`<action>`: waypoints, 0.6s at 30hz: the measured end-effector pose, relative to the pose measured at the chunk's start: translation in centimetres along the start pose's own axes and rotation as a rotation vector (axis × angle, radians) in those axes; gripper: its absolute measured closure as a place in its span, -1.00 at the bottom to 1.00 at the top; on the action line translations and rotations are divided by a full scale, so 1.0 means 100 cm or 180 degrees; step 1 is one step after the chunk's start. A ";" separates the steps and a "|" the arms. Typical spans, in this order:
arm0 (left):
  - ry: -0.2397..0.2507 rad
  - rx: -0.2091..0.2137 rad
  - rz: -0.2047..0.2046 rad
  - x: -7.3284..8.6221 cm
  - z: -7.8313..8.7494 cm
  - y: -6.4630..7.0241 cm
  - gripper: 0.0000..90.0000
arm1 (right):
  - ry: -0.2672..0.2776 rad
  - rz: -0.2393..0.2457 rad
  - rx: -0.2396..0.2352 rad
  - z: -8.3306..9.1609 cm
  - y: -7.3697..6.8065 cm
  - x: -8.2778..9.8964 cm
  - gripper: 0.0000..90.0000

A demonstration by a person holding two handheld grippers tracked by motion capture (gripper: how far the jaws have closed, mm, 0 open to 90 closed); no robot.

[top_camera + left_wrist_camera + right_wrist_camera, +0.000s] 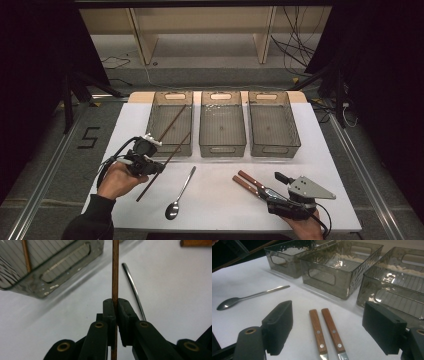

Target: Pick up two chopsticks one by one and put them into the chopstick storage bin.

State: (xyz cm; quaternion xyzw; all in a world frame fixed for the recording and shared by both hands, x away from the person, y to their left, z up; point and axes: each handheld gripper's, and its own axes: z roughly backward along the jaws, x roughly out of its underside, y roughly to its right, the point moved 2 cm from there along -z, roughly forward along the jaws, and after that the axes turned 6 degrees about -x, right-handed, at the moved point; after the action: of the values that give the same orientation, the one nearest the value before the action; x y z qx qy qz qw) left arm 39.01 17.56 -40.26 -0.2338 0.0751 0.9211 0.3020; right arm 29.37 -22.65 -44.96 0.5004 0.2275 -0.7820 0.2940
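- Wooden chopstick (115, 272) is pinched tight in the left gripper (150, 162), lifted and slanting beside the left bin (170, 122).
- Another chopstick (172, 122) lies in that bin.
- Right gripper (327, 325) rests with jaws wide, over two knives (325, 331).
- Spoon (180, 192) lies between.

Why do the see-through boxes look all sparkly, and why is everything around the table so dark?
In the right gripper view, light glints off the rippled walls of the clear bins, making bright patches. In the high view, the lamp lights the white table while the room around it stays black. In the left gripper view, the near fingers and chopstick look soft and blurry.
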 end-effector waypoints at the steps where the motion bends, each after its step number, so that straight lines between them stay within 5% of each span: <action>1: 0.0034 0.0001 0.0011 -0.002 0.001 -0.002 0.88 | 0.0000 0.0002 -0.0001 0.000 0.000 0.000 -0.44; 10: 0.0283 0.0024 0.0211 -0.018 0.010 -0.025 0.88 | 0.0005 -0.0011 -0.0003 0.000 0.001 0.000 -0.44; 18: 0.0468 0.0015 0.0227 -0.039 0.015 -0.036 0.88 | 0.0007 -0.0023 0.0000 0.000 0.001 0.001 -0.44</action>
State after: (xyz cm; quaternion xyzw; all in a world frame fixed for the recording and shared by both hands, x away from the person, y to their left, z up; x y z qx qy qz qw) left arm 43.29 18.89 -37.07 -0.2972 0.1076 0.9115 0.2632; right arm 29.43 -22.77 -45.00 0.5004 0.2295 -0.7825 0.2909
